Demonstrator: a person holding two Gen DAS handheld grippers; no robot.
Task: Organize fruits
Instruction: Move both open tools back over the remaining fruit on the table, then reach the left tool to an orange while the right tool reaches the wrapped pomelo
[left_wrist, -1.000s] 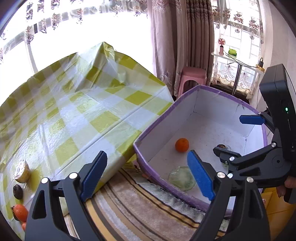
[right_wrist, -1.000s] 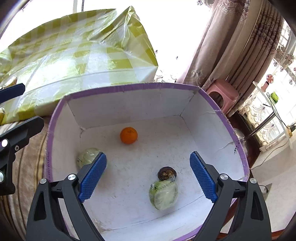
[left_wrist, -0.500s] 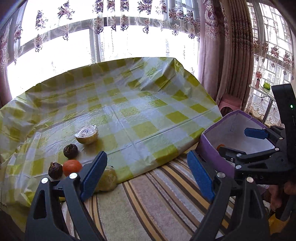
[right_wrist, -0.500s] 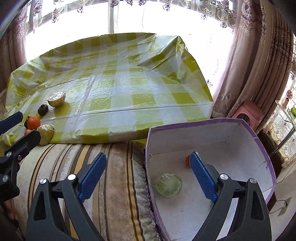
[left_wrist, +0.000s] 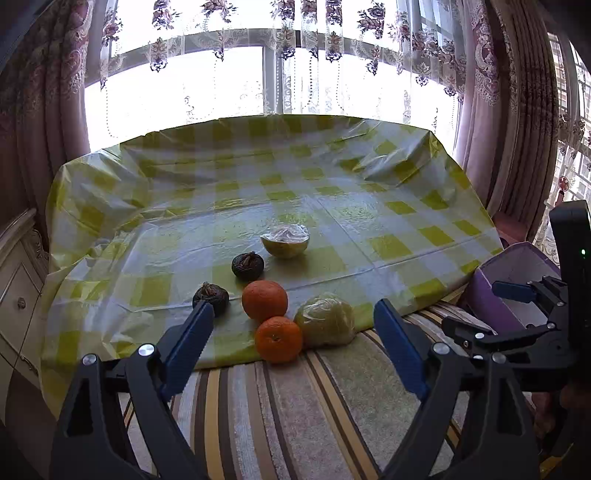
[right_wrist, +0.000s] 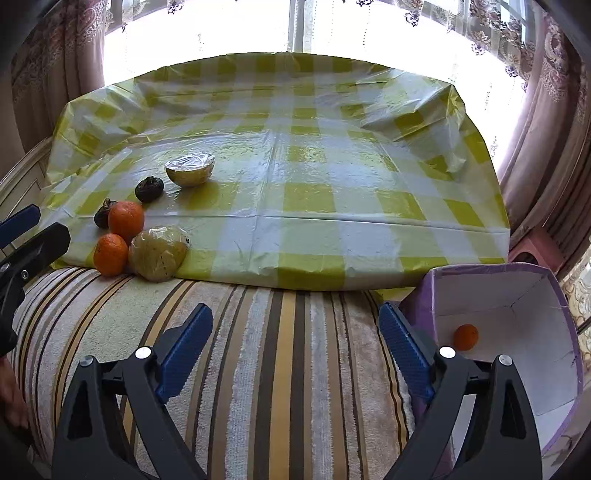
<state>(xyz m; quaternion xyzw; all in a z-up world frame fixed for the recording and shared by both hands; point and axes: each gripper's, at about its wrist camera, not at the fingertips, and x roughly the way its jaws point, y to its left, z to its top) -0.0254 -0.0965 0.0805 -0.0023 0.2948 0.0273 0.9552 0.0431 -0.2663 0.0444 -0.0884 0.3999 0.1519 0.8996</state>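
Six fruits sit clustered at the near left edge of the checked cloth (left_wrist: 332, 206): two oranges (left_wrist: 277, 339), two dark fruits (left_wrist: 248, 264) and two wrapped pieces (left_wrist: 325, 320), presumably awaiting transfer to the purple box (right_wrist: 517, 295), where one orange (right_wrist: 465, 336) already lies. Left tongs (left_wrist: 293, 350) and right tongs (right_wrist: 295, 350) both gape wide and empty above the striped rug (right_wrist: 277, 350), the left aimed at the cluster, probably to pick next.
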